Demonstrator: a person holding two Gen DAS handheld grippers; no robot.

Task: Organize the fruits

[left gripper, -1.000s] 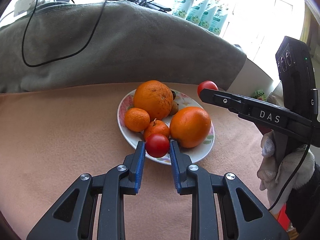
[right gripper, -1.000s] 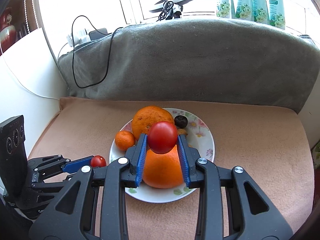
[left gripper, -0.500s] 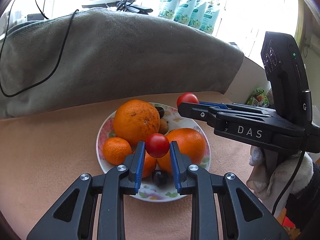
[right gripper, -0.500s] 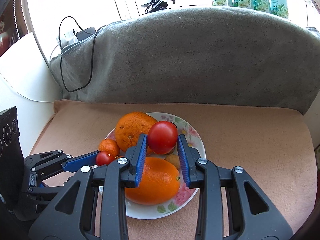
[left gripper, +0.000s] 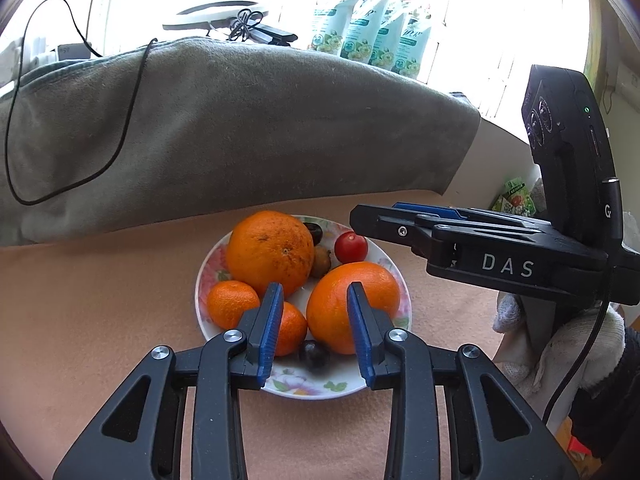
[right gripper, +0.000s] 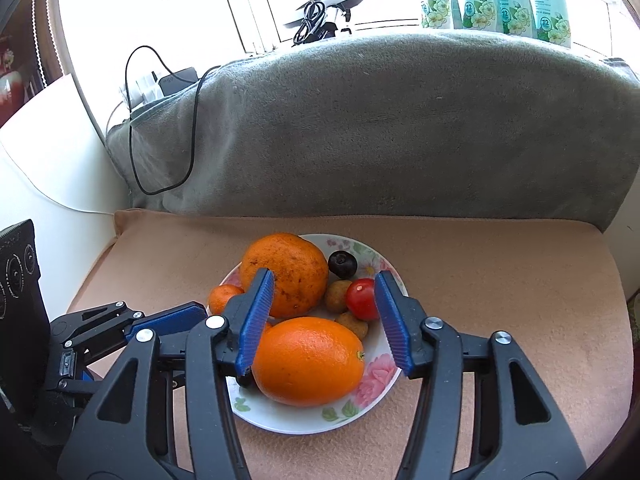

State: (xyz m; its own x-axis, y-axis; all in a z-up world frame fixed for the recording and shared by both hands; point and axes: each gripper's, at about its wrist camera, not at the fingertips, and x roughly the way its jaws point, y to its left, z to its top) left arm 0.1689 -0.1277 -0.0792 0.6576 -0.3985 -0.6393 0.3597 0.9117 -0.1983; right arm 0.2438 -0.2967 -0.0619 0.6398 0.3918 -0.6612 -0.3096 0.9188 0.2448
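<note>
Fruits (right gripper: pixel 308 360) heap the flowered plate (right gripper: pixel 372 396) — front orange lies sideways; both grippers (left gripper: pixel 314 328) (right gripper: pixel 324 320) opening, nothing between.

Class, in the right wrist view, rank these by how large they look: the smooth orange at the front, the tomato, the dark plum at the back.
1. Smooth orange, though it is nearest the camera.
2. Tomato and dark plum: too alike to rank.

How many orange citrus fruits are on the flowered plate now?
4. A rough orange at back left, a smooth orange at front right, a mandarin by the plate's left rim, a second mandarin beside it, partly covered. More may be hidden.
</note>
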